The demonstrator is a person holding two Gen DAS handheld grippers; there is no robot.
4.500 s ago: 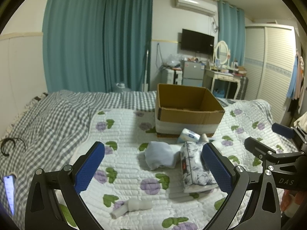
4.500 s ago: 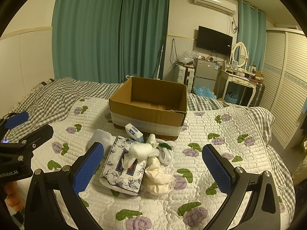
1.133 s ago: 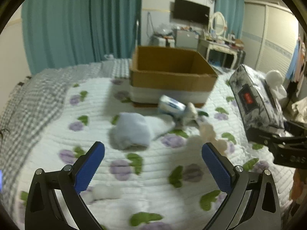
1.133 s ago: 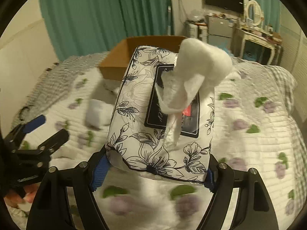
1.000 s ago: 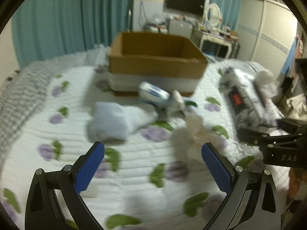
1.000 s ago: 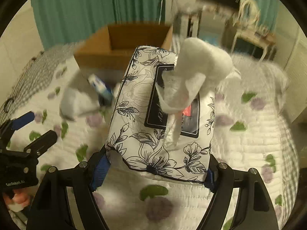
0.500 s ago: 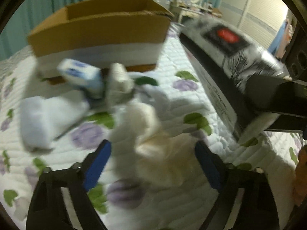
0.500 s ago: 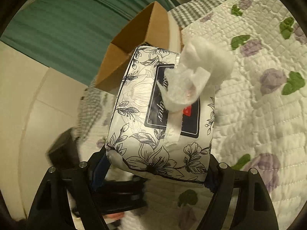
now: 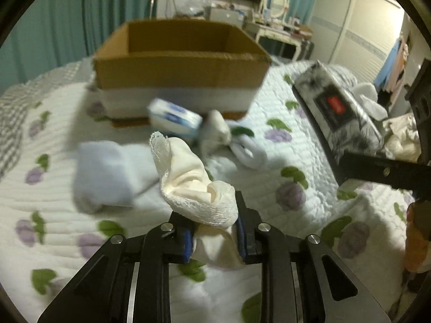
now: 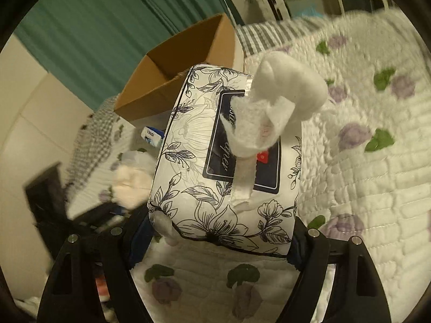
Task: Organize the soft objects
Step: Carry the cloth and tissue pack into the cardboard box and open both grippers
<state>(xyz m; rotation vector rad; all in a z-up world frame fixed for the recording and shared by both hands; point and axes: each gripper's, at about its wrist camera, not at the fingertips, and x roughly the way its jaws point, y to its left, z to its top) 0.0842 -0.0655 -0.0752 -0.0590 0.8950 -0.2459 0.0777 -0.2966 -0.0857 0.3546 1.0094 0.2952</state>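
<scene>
Both jaws loaded, box still empty

Jaws of the left gripper (image 9: pixel 214 238) now pinch a cream sock (image 9: pixel 194 185); half a second ago they were spread over it. Right gripper (image 10: pixel 223 245) still clamps the tissue pack (image 10: pixel 229 161), held up off the bed. Two items lifted, likely headed for the cardboard box (image 9: pixel 177 53) ahead. Quilt (image 9: pixel 309 161) with purple flowers still carries a blue cloth (image 9: pixel 105 172), small packet (image 9: pixel 173 118), white socks (image 9: pixel 242 148). Bedroom, teal curtains (image 10: pixel 107 21)

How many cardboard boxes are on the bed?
1. The cardboard box sits open on the quilt, behind the loose soft things. More could be hidden outside the views.
</scene>
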